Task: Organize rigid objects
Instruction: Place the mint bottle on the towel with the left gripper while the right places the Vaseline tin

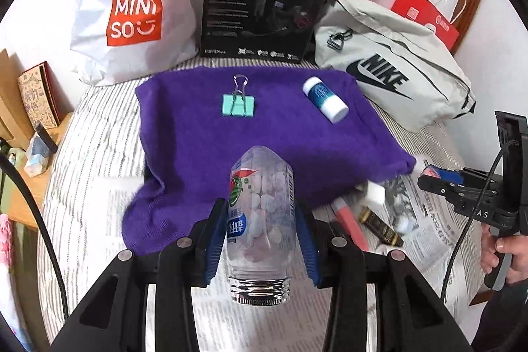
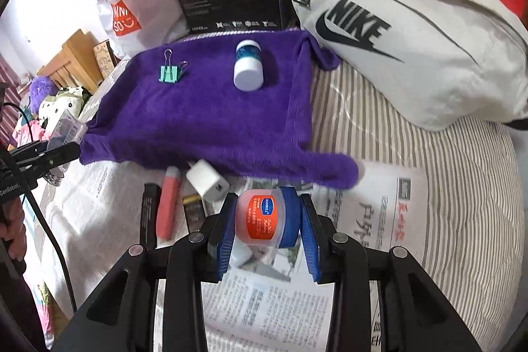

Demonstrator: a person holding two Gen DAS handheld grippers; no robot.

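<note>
Clear candy bottle (image 1: 260, 213), silver-threaded neck, white pieces inside, gripped by left claw (image 1: 260, 240).

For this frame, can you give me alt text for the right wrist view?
The right gripper is shut on a small orange lip balm jar with a blue lid, above newspaper. Ahead, a purple towel holds a green binder clip and a white bottle, with a grey Nike bag to the right.
</note>
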